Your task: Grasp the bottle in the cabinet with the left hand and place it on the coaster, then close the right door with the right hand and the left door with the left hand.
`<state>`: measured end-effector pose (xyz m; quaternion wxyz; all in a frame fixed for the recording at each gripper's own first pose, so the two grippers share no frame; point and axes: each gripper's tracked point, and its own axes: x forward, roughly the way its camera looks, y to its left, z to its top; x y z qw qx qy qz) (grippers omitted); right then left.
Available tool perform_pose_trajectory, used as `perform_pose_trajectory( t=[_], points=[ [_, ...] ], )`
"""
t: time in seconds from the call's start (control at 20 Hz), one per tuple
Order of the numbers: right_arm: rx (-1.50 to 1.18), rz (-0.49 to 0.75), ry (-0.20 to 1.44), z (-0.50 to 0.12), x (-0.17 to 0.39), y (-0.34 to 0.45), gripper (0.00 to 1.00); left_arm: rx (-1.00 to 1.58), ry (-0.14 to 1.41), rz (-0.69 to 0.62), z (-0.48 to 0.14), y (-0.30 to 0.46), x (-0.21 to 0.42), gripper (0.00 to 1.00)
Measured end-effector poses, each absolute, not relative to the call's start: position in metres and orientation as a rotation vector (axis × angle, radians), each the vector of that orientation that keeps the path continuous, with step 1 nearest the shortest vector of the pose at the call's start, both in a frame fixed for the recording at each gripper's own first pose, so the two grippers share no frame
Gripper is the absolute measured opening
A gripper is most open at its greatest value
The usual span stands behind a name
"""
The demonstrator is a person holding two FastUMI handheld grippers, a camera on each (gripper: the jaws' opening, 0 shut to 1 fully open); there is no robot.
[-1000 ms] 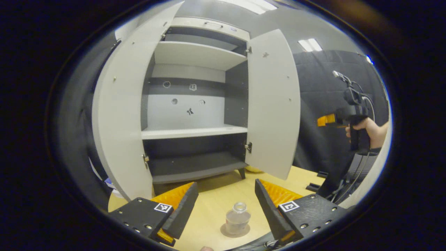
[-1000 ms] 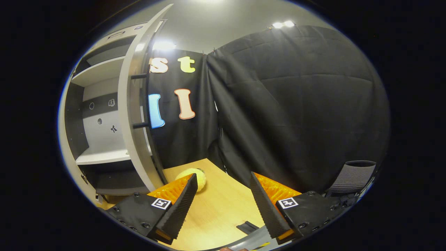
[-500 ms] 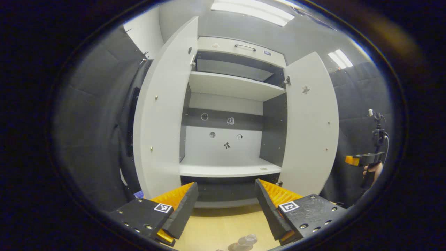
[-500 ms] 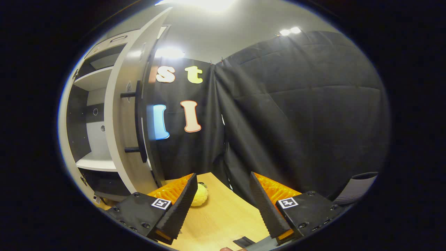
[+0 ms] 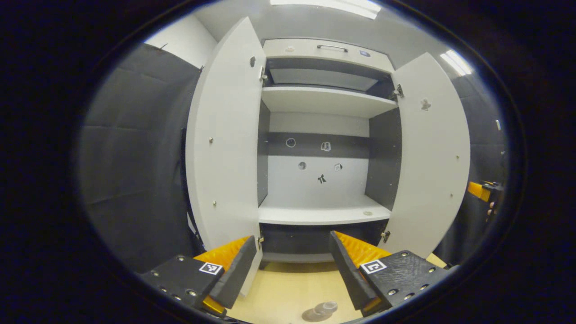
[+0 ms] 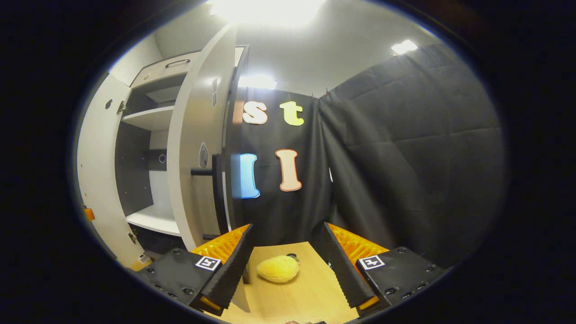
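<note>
Clear glass bottle (image 5: 327, 308) on round coaster (image 5: 314, 315) below spread, empty left gripper (image 5: 290, 263); right gripper (image 6: 287, 265) likewise spread near grey cabinet's right door (image 6: 194, 153).

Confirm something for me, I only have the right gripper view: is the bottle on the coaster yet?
Observer: Yes. In the left gripper view the bottle stands on the coaster, on the table in front of the cabinet.
Operator: Is the left tool free?
Observer: The left tool is open, with nothing between its fingers.
Operator: How does the right door look from the front?
Observer: The right door is swung wide open, showing its inner face; your right tool peeks out past its outer edge.
</note>
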<state>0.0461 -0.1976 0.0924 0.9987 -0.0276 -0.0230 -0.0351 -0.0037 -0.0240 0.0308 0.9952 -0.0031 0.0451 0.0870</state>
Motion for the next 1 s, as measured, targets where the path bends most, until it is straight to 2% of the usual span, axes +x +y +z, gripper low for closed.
perform_pose_trajectory(
  t=[0.1, 0.15, 0.2, 0.25, 0.35, 0.4, 0.45, 0.5, 0.55, 0.6, 0.65, 0.8, 0.85, 0.9, 1.0],
  points=[
    [-0.025, -0.031, -0.014, 0.095, 0.055, -0.195, 0.92, -0.011, 0.088, 0.179, 0.031, -0.031, -0.005, 0.95],
    [-0.021, -0.024, 0.008, 0.093, 0.059, -0.197, 0.95, -0.009, 0.086, 0.179, 0.031, -0.034, -0.006, 0.95],
    [-0.023, -0.023, 0.020, 0.095, 0.062, -0.202, 0.92, 0.004, 0.083, 0.180, 0.030, -0.037, -0.008, 0.95],
    [-0.024, -0.016, 0.023, 0.098, 0.066, -0.204, 0.95, 0.021, 0.084, 0.181, 0.028, -0.041, -0.009, 0.95],
    [-0.016, 0.013, 0.024, 0.105, 0.077, -0.202, 0.92, 0.042, 0.091, 0.173, 0.023, -0.052, -0.012, 0.95],
    [-0.007, 0.034, 0.034, 0.107, 0.083, -0.199, 0.95, 0.048, 0.092, 0.169, 0.021, -0.058, -0.014, 0.95],
    [0.003, 0.058, 0.034, 0.109, 0.087, -0.194, 0.92, 0.053, 0.093, 0.165, 0.019, -0.063, -0.014, 0.95],
    [0.014, 0.082, 0.032, 0.113, 0.092, -0.191, 0.95, 0.057, 0.093, 0.164, 0.019, -0.069, -0.015, 0.95],
    [0.021, 0.106, 0.036, 0.114, 0.095, -0.187, 0.92, 0.056, 0.092, 0.166, 0.018, -0.073, -0.015, 0.95],
    [0.027, 0.126, 0.040, 0.114, 0.097, -0.184, 0.92, 0.047, 0.091, 0.171, 0.017, -0.078, -0.015, 1.00],
    [0.033, 0.145, 0.044, 0.113, 0.098, -0.179, 0.95, 0.029, 0.087, 0.167, 0.016, -0.084, -0.014, 0.95],
    [0.019, 0.148, 0.031, 0.115, 0.098, -0.178, 0.95, 0.001, 0.084, 0.155, 0.014, -0.103, -0.014, 0.95],
    [0.015, 0.151, 0.029, 0.115, 0.097, -0.176, 0.95, 0.010, 0.088, 0.157, 0.014, -0.107, -0.013, 1.00],
    [0.005, 0.153, 0.027, 0.115, 0.096, -0.173, 0.95, 0.021, 0.090, 0.159, 0.013, -0.111, -0.013, 0.95],
    [-0.036, 0.158, 0.012, 0.119, 0.096, -0.167, 0.95, 0.039, 0.092, 0.167, 0.014, -0.113, -0.015, 0.95]
  ],
)
